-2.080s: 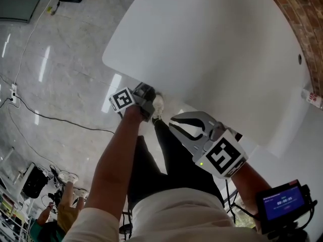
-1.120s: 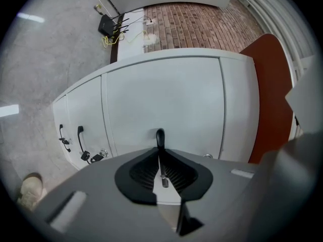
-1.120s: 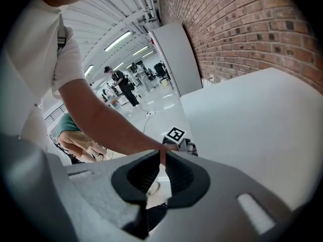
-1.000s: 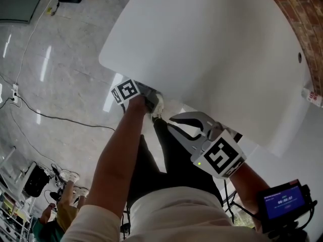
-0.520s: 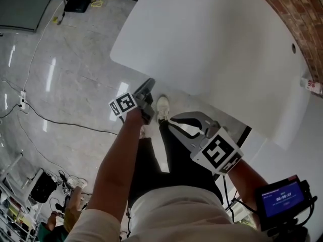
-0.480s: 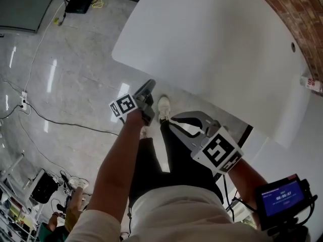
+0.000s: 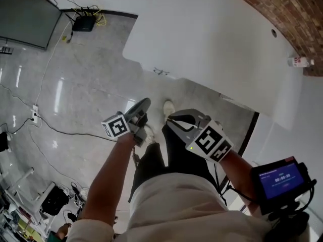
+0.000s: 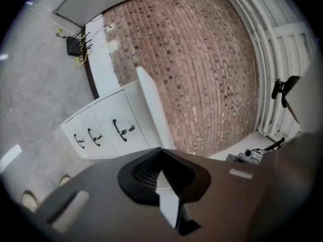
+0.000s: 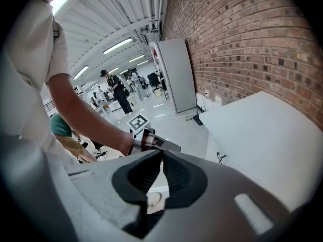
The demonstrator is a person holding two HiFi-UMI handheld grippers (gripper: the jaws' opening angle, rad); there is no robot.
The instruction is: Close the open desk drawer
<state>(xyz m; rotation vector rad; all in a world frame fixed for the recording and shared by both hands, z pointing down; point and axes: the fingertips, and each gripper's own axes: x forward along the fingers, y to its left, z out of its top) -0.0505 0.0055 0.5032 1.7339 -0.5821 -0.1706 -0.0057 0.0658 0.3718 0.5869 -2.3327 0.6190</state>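
Left gripper (image 7: pixel 145 104) and right gripper (image 7: pixel 170 119) fingers closed, empty; both hang well clear of desk (image 7: pixel 212 39) edge.

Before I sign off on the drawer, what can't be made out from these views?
- Left gripper view: the drawer unit is small and far off. Its three fronts look level, but a slight gap can't be ruled out.
- Head view: the desk top hides those fronts, and only one handle peeks out from under its edge.
- Head view: the digits on the handheld screen are too small to read.
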